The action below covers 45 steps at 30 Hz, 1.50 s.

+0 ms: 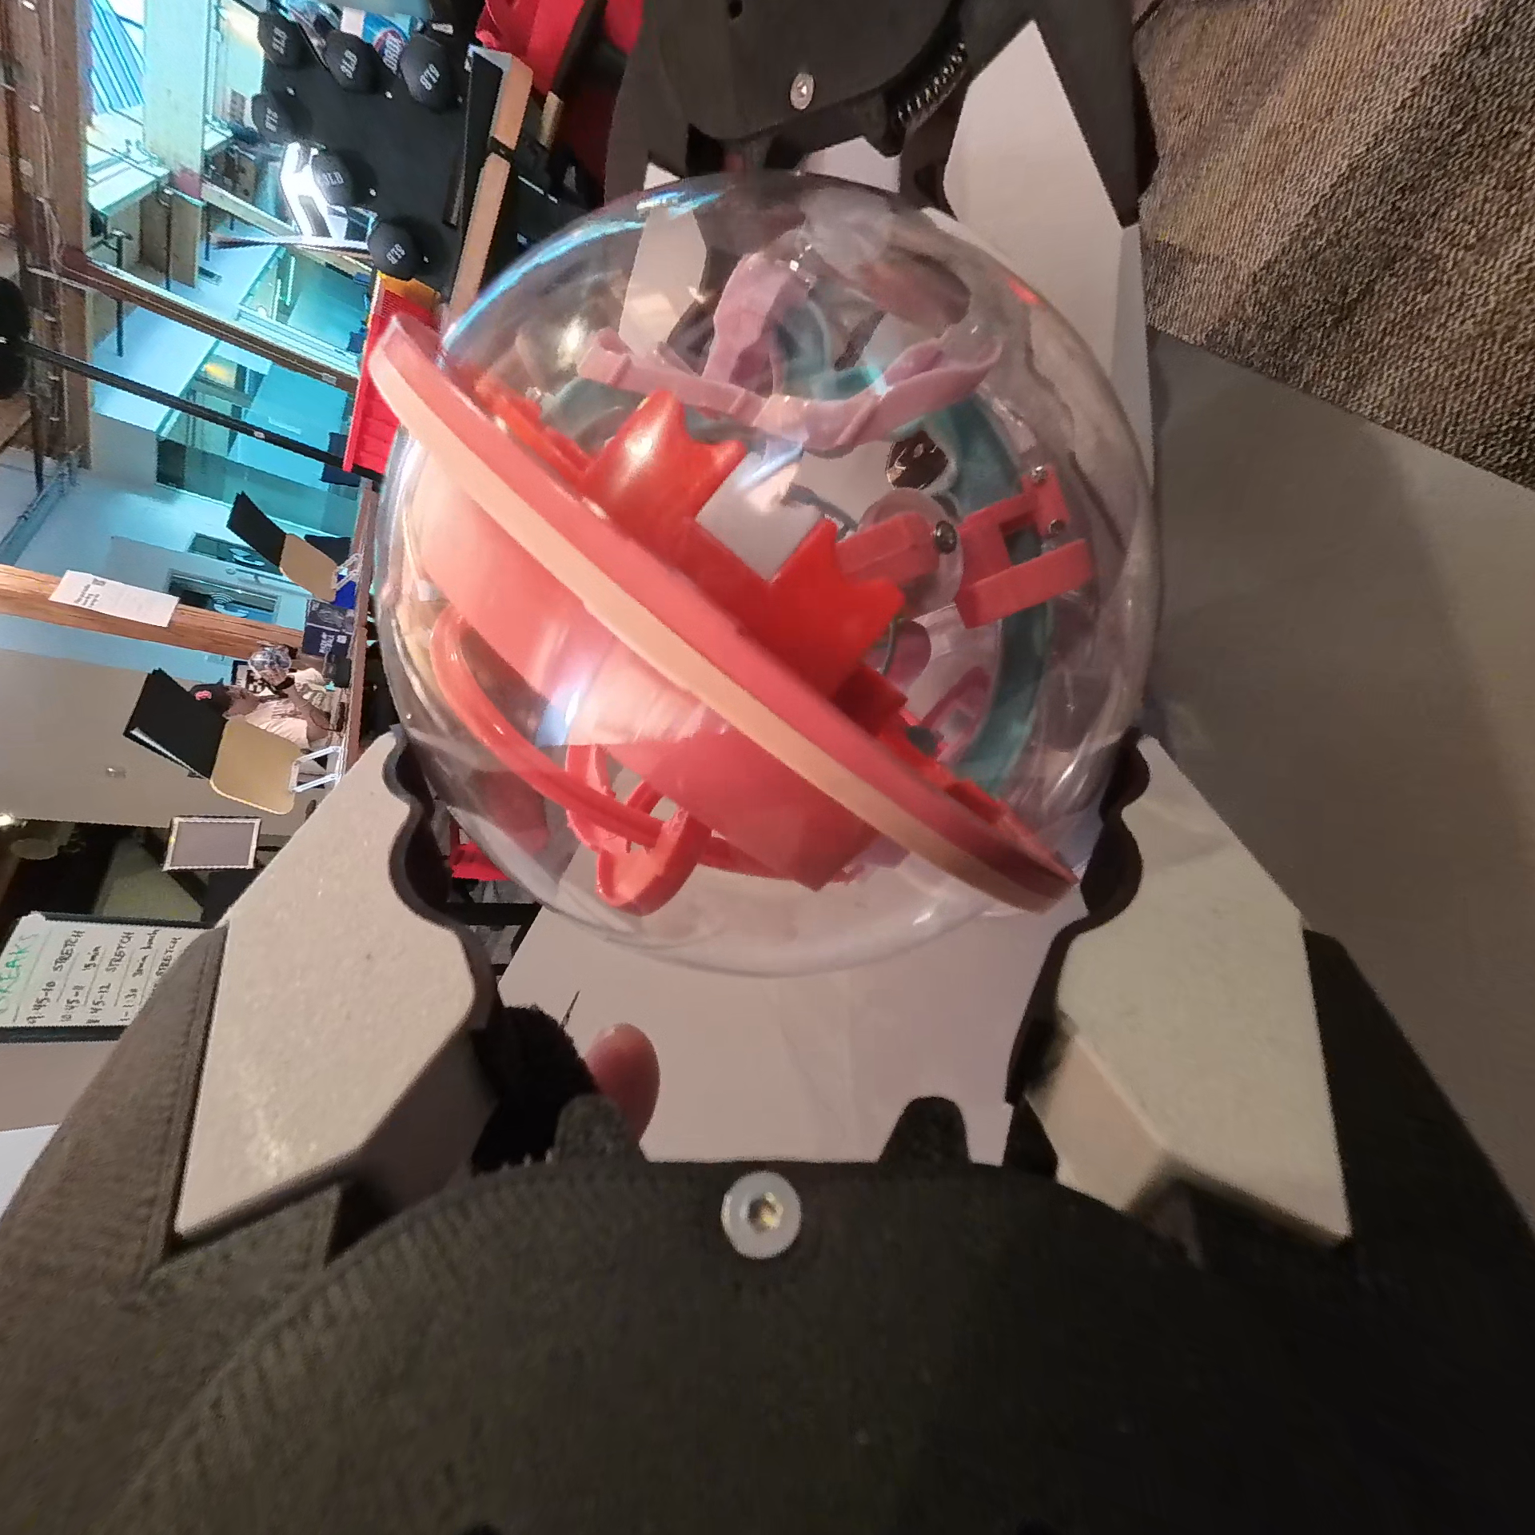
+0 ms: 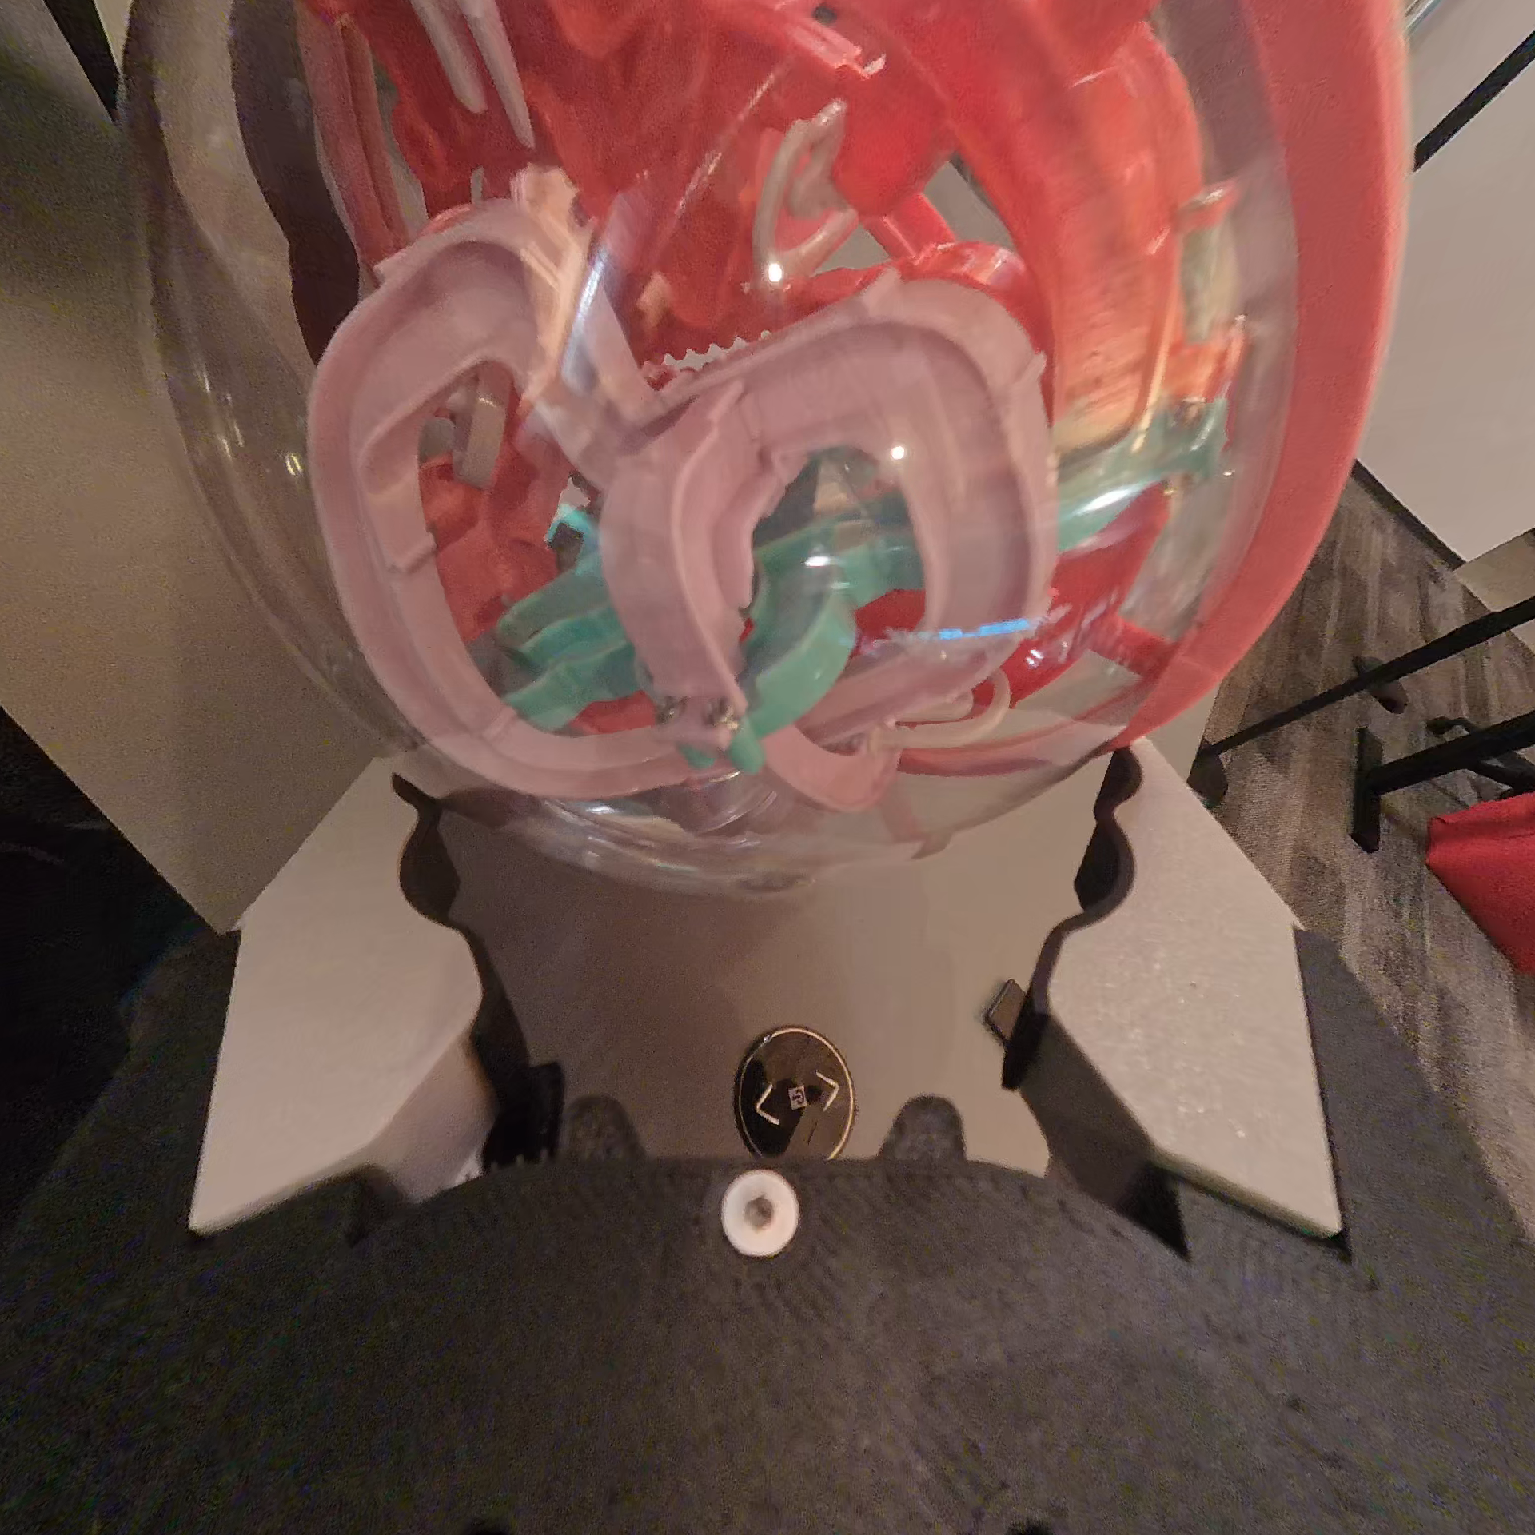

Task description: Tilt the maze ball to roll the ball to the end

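1. Grey-brown carpet (image 1: 1346, 208) covers the floor on the right of the left wrist view, and a white table top (image 1: 1296, 664) shows behind the sphere; that view is turned on its side.
2. Beyond the table edge lies a room with bright windows (image 1: 149, 399), wooden beams (image 1: 125, 610), a whiteboard (image 1: 75, 972) and a black panel hung with dark caps (image 1: 349, 100).
3. The right wrist view shows the same carpet (image 2: 1346, 664), black metal legs (image 2: 1412, 664) standing on it and a red cloth (image 2: 1487, 880) at the edge.
4. The maze ball (image 1: 764, 573), a clear plastic sphere, sits between the two grippers, held from opposite sides, its red band tilted diagonally.
5. Inside the sphere run red, pale pink (image 2: 465, 532) and teal (image 2: 772, 656) tracks; a small metal ball cannot be made out with certainty.
6. The left gripper (image 1: 764, 839) has its fingers spread wide, and their dark inner edges press the sphere's sides.
7. A person's fingertip (image 1: 623, 1071) shows between the left gripper's fingers, near its base.
8. The right gripper (image 2: 764, 822) likewise has its fingers wide apart, touching the lower curve of the sphere (image 2: 747, 415), which fills the upper frame.
9. A round dark button (image 2: 793, 1092) sits at the base of the right gripper.
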Each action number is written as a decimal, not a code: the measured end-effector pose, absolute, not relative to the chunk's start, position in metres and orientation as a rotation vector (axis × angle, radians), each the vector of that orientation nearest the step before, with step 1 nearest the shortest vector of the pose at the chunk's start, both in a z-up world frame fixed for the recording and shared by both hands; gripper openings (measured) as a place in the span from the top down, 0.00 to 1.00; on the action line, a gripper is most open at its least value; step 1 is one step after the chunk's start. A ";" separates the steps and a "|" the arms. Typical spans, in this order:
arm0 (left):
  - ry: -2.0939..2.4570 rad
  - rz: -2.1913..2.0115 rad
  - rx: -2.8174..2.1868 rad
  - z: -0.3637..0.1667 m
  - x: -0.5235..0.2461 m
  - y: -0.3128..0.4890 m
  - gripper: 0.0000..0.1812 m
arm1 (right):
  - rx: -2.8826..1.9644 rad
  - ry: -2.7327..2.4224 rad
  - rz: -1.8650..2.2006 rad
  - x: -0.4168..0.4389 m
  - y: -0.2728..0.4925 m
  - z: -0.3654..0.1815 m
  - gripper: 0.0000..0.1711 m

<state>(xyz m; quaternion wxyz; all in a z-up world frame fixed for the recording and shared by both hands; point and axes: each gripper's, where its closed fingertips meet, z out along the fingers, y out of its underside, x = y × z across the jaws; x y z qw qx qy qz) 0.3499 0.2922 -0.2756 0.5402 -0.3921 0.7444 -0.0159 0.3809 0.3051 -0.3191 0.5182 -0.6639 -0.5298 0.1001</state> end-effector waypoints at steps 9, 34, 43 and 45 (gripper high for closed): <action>1.784 -0.052 -0.936 -0.275 0.353 0.289 0.16 | -1.599 -1.259 0.272 0.380 0.304 -0.322 0.12; 1.816 -0.088 -0.931 -0.271 0.366 0.283 0.14 | -1.618 -1.225 0.327 0.384 0.302 -0.325 0.11; 1.820 -0.110 -0.936 -0.266 0.366 0.278 0.14 | -1.638 -1.223 0.339 0.383 0.297 -0.321 0.11; 1.820 -0.106 -0.937 -0.265 0.366 0.277 0.14 | -1.634 -1.221 0.337 0.384 0.296 -0.319 0.12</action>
